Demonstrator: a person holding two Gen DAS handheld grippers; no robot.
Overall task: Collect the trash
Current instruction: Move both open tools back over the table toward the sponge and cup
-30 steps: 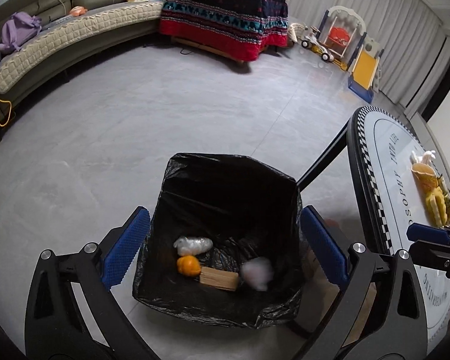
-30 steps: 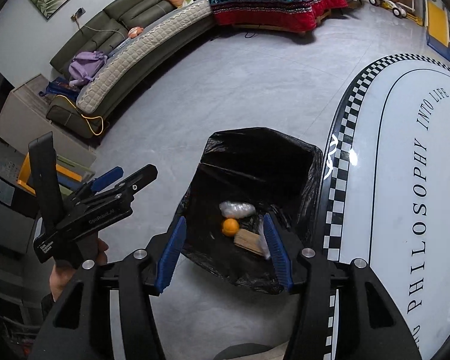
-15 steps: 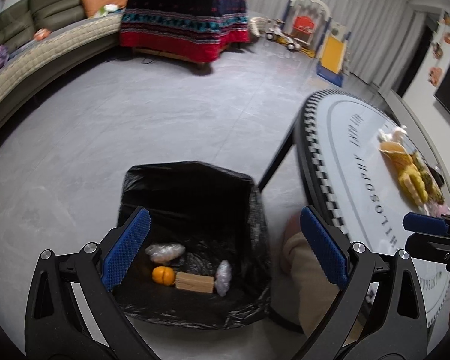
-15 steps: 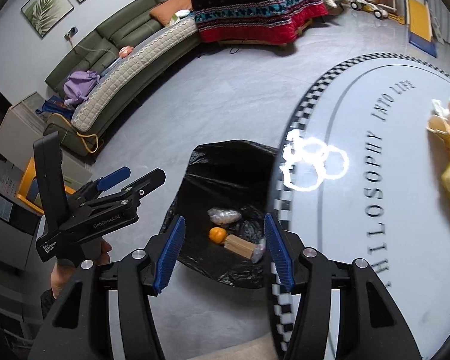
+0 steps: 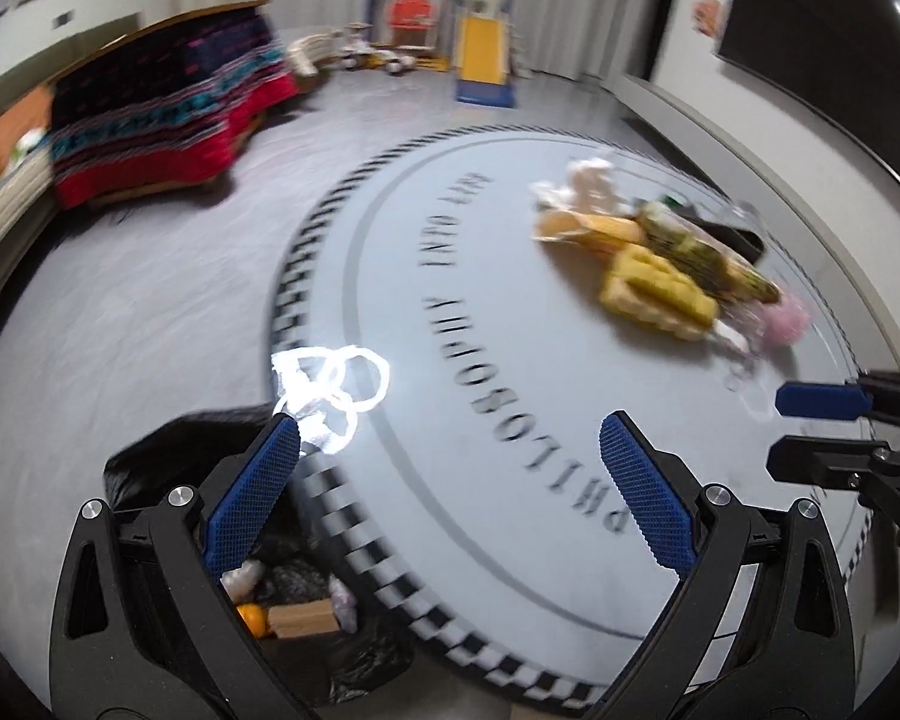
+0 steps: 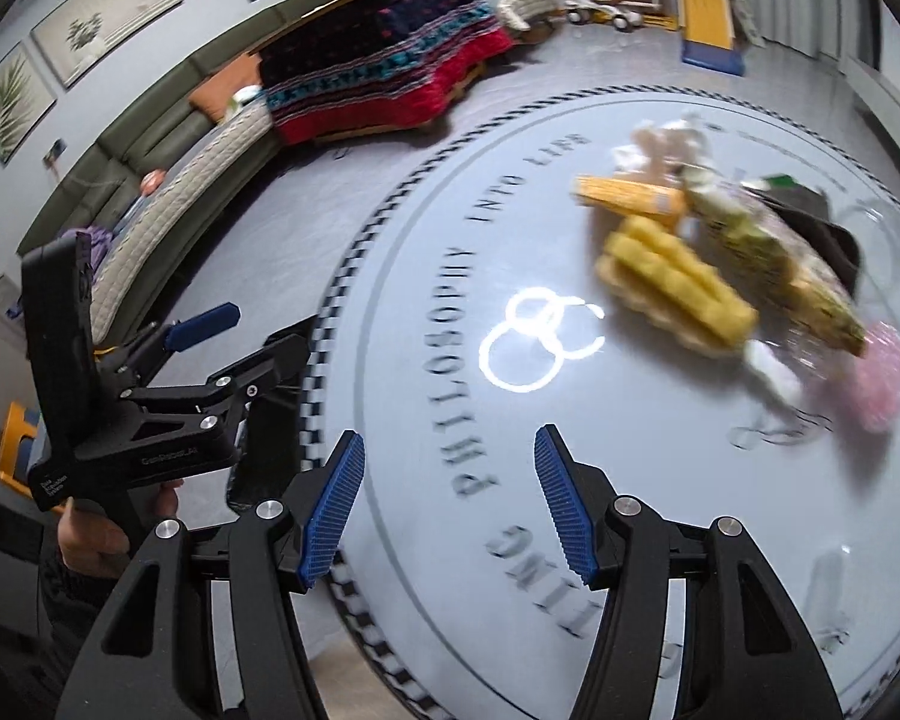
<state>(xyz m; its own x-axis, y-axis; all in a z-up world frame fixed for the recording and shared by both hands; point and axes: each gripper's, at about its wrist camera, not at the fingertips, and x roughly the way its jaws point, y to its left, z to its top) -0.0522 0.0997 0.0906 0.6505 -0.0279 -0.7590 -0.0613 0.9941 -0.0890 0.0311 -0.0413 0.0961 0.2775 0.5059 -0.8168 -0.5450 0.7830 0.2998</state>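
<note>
Both views have swung from the trash bag (image 5: pixel 210 444) to the round table (image 6: pixel 570 420). The wrapper pile (image 6: pixel 720 258) lies ahead of both empty, spread grippers, the right gripper (image 6: pixel 450 504) nearer than the left gripper (image 5: pixel 450 492).

Motion blur, lamp glare on table (image 6: pixel 660 516), fisheye edges

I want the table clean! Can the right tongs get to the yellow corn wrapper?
Probably yes. The right tongs are open and empty, and only bare table lies between them and the yellow corn wrapper.
</note>
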